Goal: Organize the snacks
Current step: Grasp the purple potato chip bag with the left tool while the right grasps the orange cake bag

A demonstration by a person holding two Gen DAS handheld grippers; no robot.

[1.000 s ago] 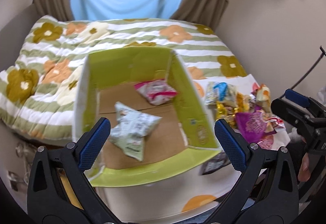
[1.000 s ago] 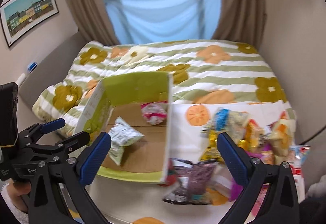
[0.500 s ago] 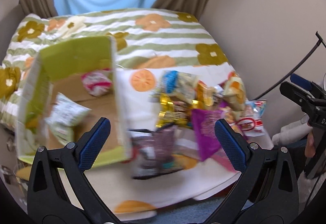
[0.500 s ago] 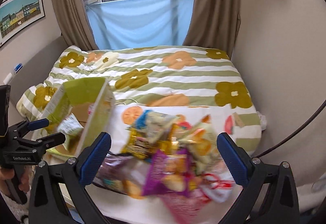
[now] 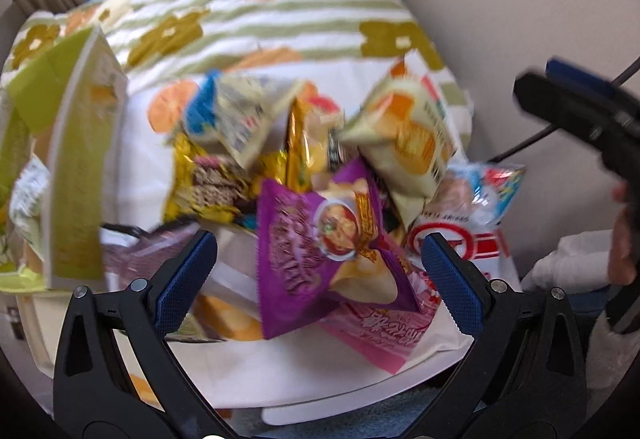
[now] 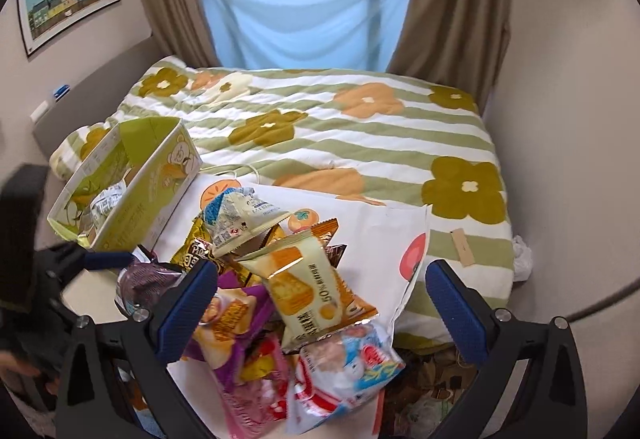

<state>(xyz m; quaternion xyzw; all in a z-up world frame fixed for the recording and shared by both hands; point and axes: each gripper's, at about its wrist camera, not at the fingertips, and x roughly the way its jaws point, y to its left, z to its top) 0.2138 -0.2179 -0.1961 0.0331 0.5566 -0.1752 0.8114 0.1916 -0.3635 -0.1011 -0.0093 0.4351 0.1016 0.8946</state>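
A heap of snack packets lies on a white cloth (image 6: pixel 384 235) at the bed's near edge. In the left wrist view my left gripper (image 5: pixel 318 243) is open, close over a purple snack bag (image 5: pixel 304 239), with nothing between its fingers. A cream-and-orange packet (image 5: pixel 408 135) and a blue-white packet (image 5: pixel 236 115) sit behind it. In the right wrist view my right gripper (image 6: pixel 320 267) is open above the cream-and-orange packet (image 6: pixel 304 287), holding nothing. The green cardboard box (image 6: pixel 132 179) stands left of the heap with a pale green packet (image 6: pixel 106 201) inside.
The striped flower quilt (image 6: pixel 360 127) covers the bed behind the heap. A wall runs along the right side, and a window with brown curtains is at the far end. A red-and-white packet (image 6: pixel 344 371) overhangs the near edge. A hand (image 5: pixel 620 239) holds the right gripper's handle.
Both views have swung right, from the green box to the snack heap. My left gripper has moved in close over the purple bag. Both grippers stay open.
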